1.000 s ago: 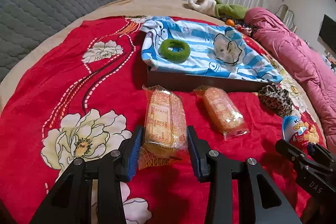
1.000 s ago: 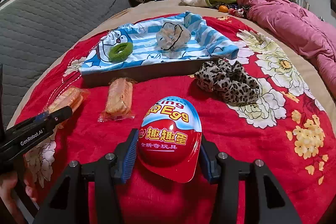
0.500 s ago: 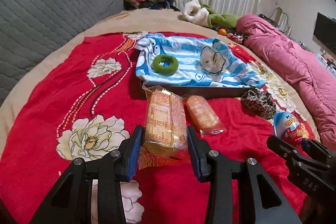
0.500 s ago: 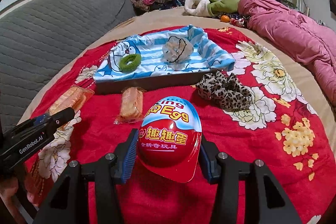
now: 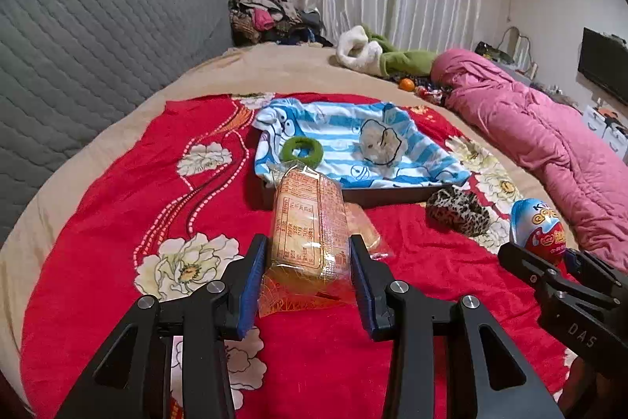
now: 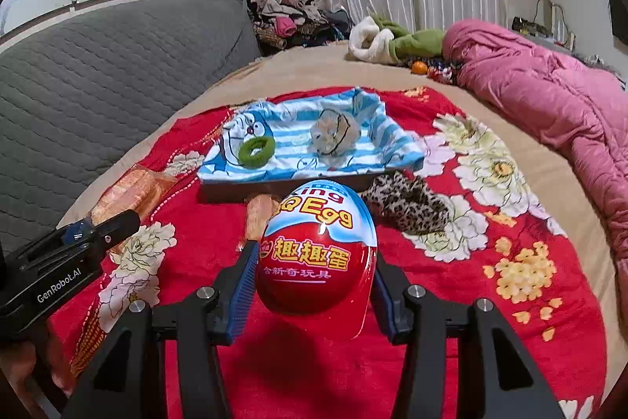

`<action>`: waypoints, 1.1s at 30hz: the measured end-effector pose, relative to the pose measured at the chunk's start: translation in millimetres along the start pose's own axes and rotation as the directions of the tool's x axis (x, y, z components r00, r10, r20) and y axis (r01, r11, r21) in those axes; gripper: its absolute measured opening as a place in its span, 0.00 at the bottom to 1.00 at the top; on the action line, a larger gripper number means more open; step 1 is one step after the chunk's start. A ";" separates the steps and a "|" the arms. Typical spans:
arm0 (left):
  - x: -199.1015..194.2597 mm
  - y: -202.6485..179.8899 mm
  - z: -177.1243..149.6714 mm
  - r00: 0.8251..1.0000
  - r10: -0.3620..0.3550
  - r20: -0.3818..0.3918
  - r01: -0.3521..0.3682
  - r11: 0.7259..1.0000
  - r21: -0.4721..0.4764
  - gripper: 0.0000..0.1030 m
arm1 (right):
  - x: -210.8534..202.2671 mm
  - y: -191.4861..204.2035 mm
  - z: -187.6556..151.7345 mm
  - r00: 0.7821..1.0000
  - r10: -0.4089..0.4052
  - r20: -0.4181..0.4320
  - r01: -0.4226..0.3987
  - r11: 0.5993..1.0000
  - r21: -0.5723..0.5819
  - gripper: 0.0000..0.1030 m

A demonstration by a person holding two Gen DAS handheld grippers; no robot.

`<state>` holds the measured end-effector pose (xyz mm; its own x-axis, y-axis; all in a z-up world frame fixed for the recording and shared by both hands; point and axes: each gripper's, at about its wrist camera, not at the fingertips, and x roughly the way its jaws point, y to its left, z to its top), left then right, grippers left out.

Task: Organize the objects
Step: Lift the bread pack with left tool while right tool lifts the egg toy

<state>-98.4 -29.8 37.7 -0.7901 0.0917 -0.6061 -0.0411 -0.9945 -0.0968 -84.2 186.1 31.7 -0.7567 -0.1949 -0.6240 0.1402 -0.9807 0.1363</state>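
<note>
Tray (image 5: 392,193) was the target: a dark shallow box lined with a blue-striped cartoon cloth (image 5: 345,140), sitting on the red floral blanket (image 5: 117,191) dead ahead of both tongs, long axis running across the view. A green hair tie (image 5: 302,150) and a pale crumpled item (image 5: 382,144) already lay on the cloth, so the free patches looked to be the near left corner and the right end. Left tongs (image 5: 310,273) were clamped partway on a wrapped snack bar (image 5: 310,222), pads pressing both long sides, bar pointing straight at the tray's near left corner and held clear of the blanket. Right tongs (image 6: 310,281) were closed partway on a red and blue toy egg (image 6: 318,246), pads on its flanks, narrow end toward the tray's near wall (image 6: 251,189). Both sat about equally far short of the tray; the left lined up with its left half, the right with the middle to right. A second wrapped snack (image 5: 363,226) lay on the blanket between the left tongs and the near wall, just right of the held bar. A leopard-print scrunchie (image 5: 457,211) lay just off the tray's right near corner, in line with the egg's likely path. My read: both loads needed to go forward and over the near wall, then down onto the cloth.
</note>
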 end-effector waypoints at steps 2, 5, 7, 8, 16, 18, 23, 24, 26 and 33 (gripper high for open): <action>-6.3 -1.4 0.4 1.000 0.002 0.010 -0.002 1.000 0.001 0.41 | -6.0 0.0 1.0 1.000 0.000 0.011 0.000 1.000 -0.001 0.50; -17.1 -3.4 0.5 1.000 -0.002 0.026 0.002 1.000 0.002 0.41 | -15.6 0.3 1.6 1.000 -0.001 0.029 0.001 1.000 -0.002 0.50; -23.2 -6.0 1.1 0.999 -0.002 0.035 0.002 1.000 0.006 0.41 | -22.3 0.5 2.0 0.999 -0.005 0.040 0.006 1.000 -0.004 0.50; -26.1 -7.3 1.6 0.999 -0.004 0.040 0.004 1.000 0.008 0.41 | -25.1 0.3 2.4 0.999 -0.006 0.046 0.006 1.000 -0.005 0.50; -47.1 -12.6 4.9 0.997 -0.008 0.074 0.006 1.000 0.016 0.41 | -48.2 1.7 6.2 0.996 -0.011 0.092 0.012 1.000 -0.009 0.50; -51.2 -14.4 6.8 0.997 -0.006 0.082 0.004 1.000 0.021 0.41 | -52.8 2.5 7.1 0.995 -0.011 0.103 0.012 1.000 -0.011 0.50; -59.3 -15.4 11.1 0.995 -0.005 0.097 0.003 1.000 0.021 0.41 | -61.5 4.3 11.0 0.992 -0.005 0.123 0.007 1.000 -0.017 0.50; -59.9 -15.8 12.1 0.995 -0.004 0.100 0.002 1.000 0.022 0.41 | -62.8 4.5 12.1 0.992 -0.004 0.127 0.006 1.000 -0.017 0.50; -61.7 -17.6 14.9 0.994 -0.001 0.110 -0.002 1.000 0.027 0.41 | -63.9 5.0 15.7 0.991 0.003 0.133 0.000 1.000 -0.022 0.50; -61.9 -25.7 25.0 0.992 -0.007 0.123 0.002 0.999 0.041 0.41 | -65.5 12.2 27.7 0.987 0.012 0.160 -0.004 0.999 -0.052 0.50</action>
<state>-63.7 -11.2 97.5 -0.8592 0.0918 -0.5034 -0.0680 -0.9955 -0.0653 -50.6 187.3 95.6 -0.8472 -0.2019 -0.4914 0.1764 -0.9794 0.0982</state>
